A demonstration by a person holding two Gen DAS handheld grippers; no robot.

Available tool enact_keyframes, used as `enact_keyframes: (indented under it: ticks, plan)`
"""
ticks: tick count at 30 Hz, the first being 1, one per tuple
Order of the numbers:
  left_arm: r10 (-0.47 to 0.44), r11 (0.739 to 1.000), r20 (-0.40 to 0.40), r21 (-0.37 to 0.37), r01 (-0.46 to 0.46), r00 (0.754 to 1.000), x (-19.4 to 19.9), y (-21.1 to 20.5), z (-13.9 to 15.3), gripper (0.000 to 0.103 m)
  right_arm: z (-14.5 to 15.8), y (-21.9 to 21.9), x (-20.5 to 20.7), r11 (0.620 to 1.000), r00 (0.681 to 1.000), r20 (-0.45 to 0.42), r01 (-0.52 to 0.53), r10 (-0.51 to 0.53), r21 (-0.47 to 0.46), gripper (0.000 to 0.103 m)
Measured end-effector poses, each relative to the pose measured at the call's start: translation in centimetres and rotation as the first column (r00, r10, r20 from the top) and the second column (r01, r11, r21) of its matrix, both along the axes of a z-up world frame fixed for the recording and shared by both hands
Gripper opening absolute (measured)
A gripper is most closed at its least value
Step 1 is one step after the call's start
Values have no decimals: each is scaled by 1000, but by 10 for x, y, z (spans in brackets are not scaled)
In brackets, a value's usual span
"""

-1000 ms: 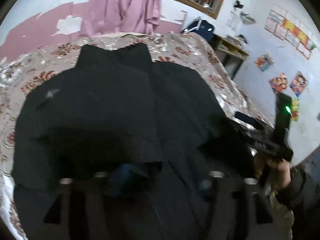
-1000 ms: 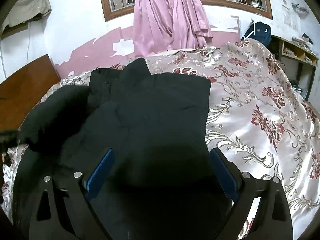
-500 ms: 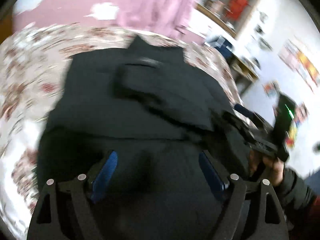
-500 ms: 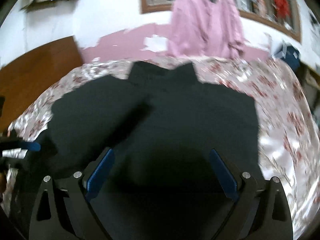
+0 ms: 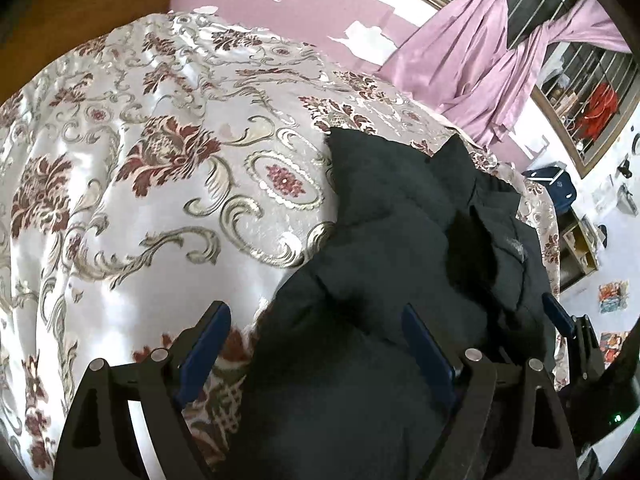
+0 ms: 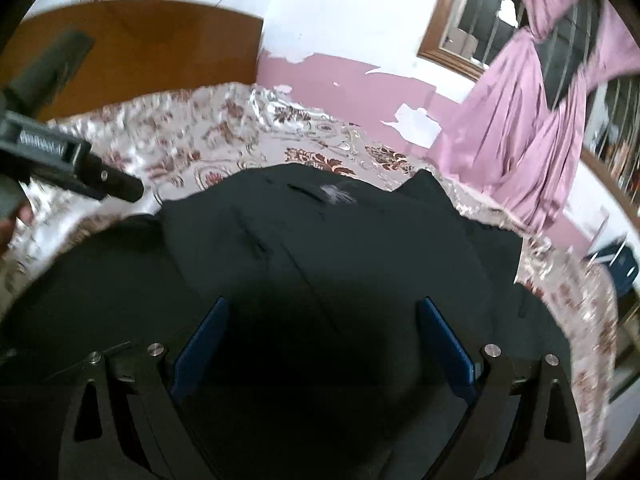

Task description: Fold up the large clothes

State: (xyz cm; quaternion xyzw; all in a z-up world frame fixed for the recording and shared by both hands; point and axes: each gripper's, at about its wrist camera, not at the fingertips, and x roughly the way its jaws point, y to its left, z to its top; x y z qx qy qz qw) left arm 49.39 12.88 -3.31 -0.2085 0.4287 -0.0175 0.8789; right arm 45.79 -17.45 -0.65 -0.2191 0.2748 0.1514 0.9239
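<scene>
jacket point(image 5: 400, 240): black, bunched on the floral bedspread point(image 5: 160, 160), right of its bare part
left gripper point(image 5: 316, 344): fingers spread, gripping nothing
right gripper point(image 6: 320, 336): fingers spread over jacket
writing: none readable

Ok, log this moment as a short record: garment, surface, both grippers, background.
garment: black jacket, partly folded, lying on the bed
surface: bedspread, shiny floral pattern
left gripper: open, over the jacket's left edge, nothing between its fingers
right gripper: open, above the jacket's middle
background: pink curtain tied at a barred window; wooden headboard
</scene>
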Motion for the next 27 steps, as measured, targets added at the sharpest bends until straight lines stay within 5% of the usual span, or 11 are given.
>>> enact_keyframes:
  ticks: [4, 9, 15, 23, 27]
  plan:
    - [-16, 1000, 5, -10, 16, 1000, 10, -8, -1, 86, 14, 10, -4, 1000, 999, 45, 9, -8, -30, 39]
    - [-49, 998, 31, -40, 50, 998, 12, -16, -3, 86, 47, -37, -23, 996, 994, 95, 54, -61, 73, 17]
    - [-60, 998, 31, -29, 61, 998, 15, -29, -11, 86, 69, -127, -41, 965, 974, 105, 178, -201, 193, 15]
    - [-94, 995, 19, 13, 94, 995, 15, -46, -7, 86, 20, -226, -17, 883, 926, -136, 376, -352, 279, 16]
    - [-118, 992, 55, 59, 114, 992, 11, -50, 5, 86, -7, -267, -22, 821, 887, -274, 452, -372, 348, 44]
